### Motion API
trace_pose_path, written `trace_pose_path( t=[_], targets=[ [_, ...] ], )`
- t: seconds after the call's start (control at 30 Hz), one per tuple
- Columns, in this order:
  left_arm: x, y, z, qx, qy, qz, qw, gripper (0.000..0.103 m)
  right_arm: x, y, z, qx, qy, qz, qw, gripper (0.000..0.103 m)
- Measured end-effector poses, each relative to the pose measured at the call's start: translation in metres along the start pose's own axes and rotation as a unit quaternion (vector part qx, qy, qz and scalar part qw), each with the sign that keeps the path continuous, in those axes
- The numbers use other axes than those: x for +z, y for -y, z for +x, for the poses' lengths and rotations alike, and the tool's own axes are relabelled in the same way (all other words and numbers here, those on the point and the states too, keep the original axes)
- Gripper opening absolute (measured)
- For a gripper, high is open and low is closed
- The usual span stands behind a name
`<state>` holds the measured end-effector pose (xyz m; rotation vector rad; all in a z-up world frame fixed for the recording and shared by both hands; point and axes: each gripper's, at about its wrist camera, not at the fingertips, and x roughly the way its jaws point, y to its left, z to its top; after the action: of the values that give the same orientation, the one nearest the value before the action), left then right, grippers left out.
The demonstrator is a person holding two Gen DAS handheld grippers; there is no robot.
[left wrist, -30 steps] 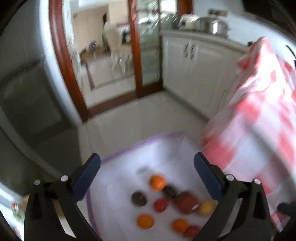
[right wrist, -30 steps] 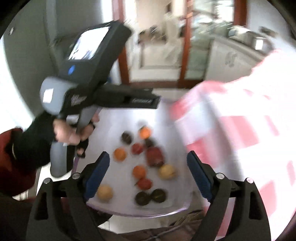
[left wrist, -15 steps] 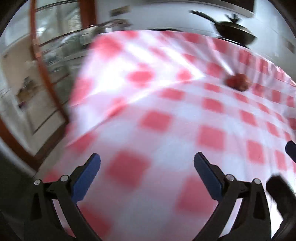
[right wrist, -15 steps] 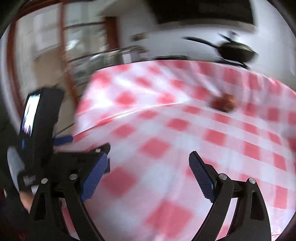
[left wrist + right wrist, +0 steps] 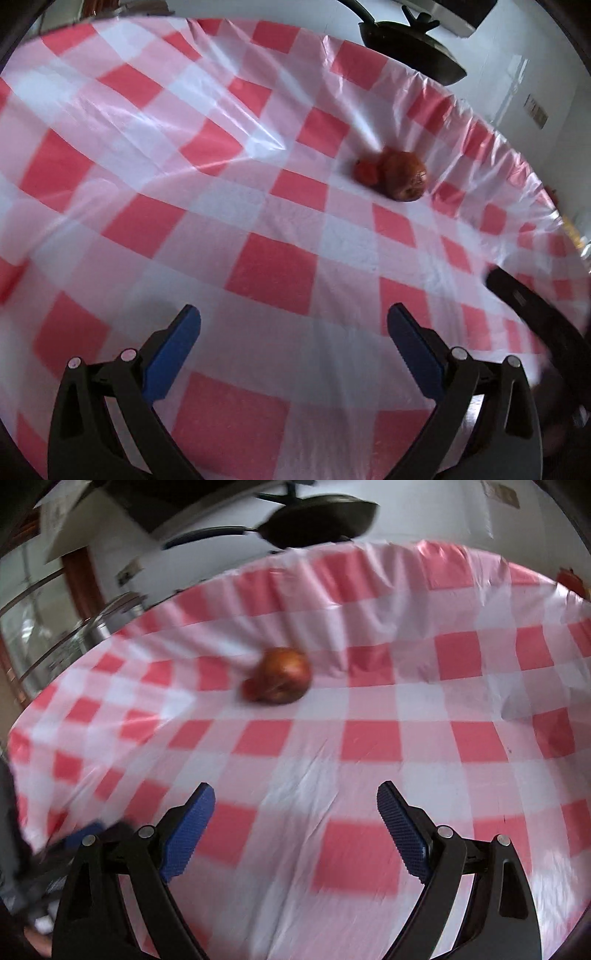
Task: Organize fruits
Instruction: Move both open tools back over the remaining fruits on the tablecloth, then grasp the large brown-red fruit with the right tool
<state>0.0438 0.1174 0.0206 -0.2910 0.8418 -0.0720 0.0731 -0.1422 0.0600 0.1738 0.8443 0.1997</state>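
Both grippers gape wide and empty over the red-checked tablecloth (image 5: 273, 273) — left gripper (image 5: 293, 341), right gripper (image 5: 295, 819). A reddish-brown fruit (image 5: 282, 674) lies far ahead of both; only the left view separates a smaller red fruit (image 5: 366, 171) touching it — the right view blurs them

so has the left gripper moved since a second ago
Yes. The left gripper swung from over the low table of fruit to the checked tablecloth, now facing the red fruit.

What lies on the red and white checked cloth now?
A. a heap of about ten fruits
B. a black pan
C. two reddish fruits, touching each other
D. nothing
C: a large reddish-brown fruit lies against a smaller red fruit on the checked cloth; both grippers hold nothing.
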Motion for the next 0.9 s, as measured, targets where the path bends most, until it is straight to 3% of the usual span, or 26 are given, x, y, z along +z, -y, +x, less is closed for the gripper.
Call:
trace_pose_path(
  t=[0.23,0.43,0.7,0.73,0.77,0.9],
  targets=[
    [-0.003,-0.014,-0.005,-0.026,0.013,-0.036,0.9989,0.101,0.044,0.014,0.068,-0.018,-0.016,0.025,0.999,0.087],
    [-0.004,-0.017,-0.011,-0.024,0.032,-0.042,0.9983,0.101,0.077,-0.009,0.115,0.000,-0.025,0.030,0.999,0.087],
    [-0.004,-0.019,-0.012,-0.020,0.038,-0.045,0.9981,0.101,0.104,-0.019,0.165,-0.024,-0.045,0.039,0.998,0.087],
    [-0.004,-0.019,-0.012,-0.021,0.039,-0.045,0.9980,0.101,0.104,-0.019,0.167,-0.014,-0.052,0.039,0.998,0.079],
    [-0.004,-0.019,-0.012,-0.019,0.039,-0.045,0.9981,0.101,0.103,-0.018,0.166,0.001,-0.053,0.038,0.998,0.065],
    [-0.004,-0.018,-0.011,-0.013,0.038,-0.043,0.9982,0.101,0.085,-0.010,0.141,0.024,-0.064,0.043,0.997,0.066]
  ],
)
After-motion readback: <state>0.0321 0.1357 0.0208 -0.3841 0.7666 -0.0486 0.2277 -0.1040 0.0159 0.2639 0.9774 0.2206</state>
